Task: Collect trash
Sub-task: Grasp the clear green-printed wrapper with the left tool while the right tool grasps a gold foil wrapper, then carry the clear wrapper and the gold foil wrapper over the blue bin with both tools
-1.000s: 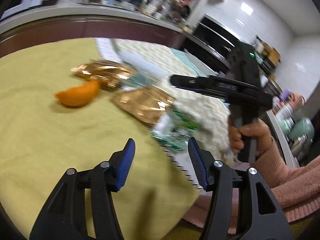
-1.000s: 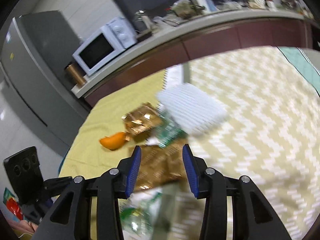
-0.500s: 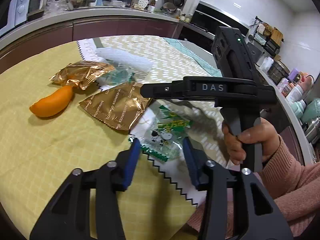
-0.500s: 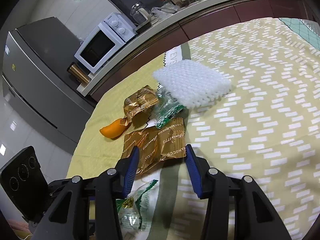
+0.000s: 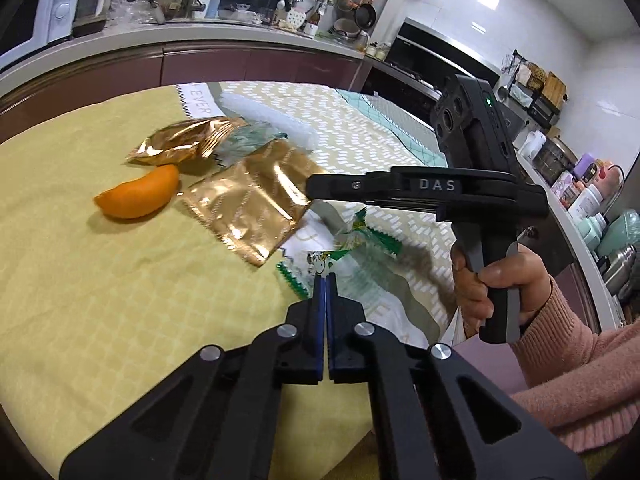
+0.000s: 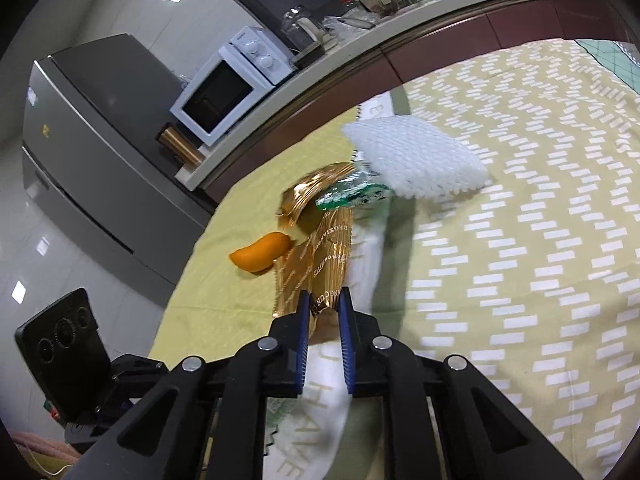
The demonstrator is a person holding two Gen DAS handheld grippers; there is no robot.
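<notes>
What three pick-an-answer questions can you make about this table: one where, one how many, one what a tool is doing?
1. Where is the orange piece? A on the yellow cloth B on the counter C in a tool
2. How many gold wrappers? A one B two C four
3. The left tool is A wide open B lying down C shut on the green wrapper
Answers: A, it rests on the cloth; B, flat gold wrapper and crumpled gold wrapper; C, its pads pinch the wrapper.

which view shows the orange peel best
The left wrist view: the orange peel lies whole and unblocked on the yellow cloth. In the right wrist view it is smaller, with one end tucked behind the gold wrapper.
</notes>
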